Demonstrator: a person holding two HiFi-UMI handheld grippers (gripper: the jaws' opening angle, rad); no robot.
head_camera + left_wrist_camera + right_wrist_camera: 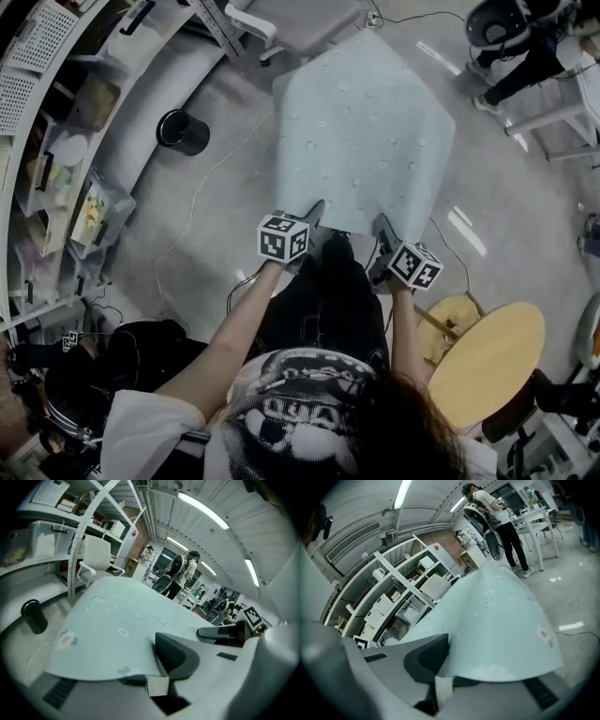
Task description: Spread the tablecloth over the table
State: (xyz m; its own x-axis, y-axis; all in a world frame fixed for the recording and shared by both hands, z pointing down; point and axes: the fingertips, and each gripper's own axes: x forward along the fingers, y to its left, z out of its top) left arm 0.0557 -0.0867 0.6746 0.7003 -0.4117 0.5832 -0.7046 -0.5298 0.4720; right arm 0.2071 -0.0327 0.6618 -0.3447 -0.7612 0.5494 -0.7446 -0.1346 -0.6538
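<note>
Tablecloth (366, 122) in left tongs (314, 215), right tongs (382, 231)

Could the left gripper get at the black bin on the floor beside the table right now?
Probably not at once: the left gripper is clamped on the near edge of the tablecloth and would have to let go first. Otherwise the floor toward the black bin looks open, bar a thin cable.
</note>
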